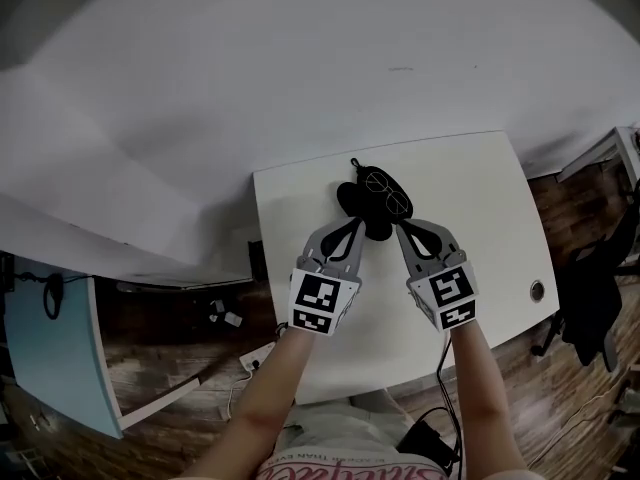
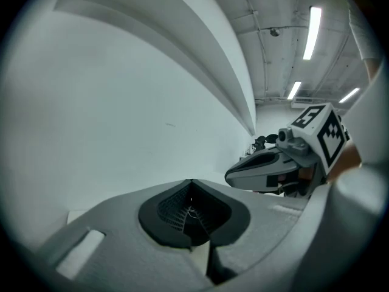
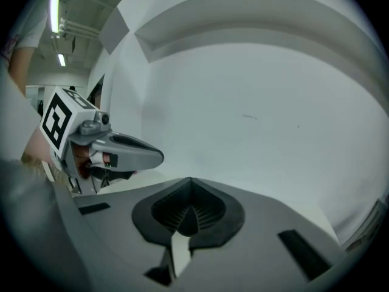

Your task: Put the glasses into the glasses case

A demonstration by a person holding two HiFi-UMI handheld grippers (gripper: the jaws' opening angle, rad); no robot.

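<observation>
While we are holding both grippers low over the white table, the glasses are lying on the black glasses case at upper centre.

We are failing to separate the dark case's outline from the frames, and both gripper views are showing only pale wall and ceiling lights. We are holding the left gripper with its jaws pressed together, a tiny unreadable glint between the pads, and the right gripper likewise closed on nothing. Wooden floor is surrounding the table.

White table, wood floor, black chair, pale blue panel, ceiling strip lights
</observation>
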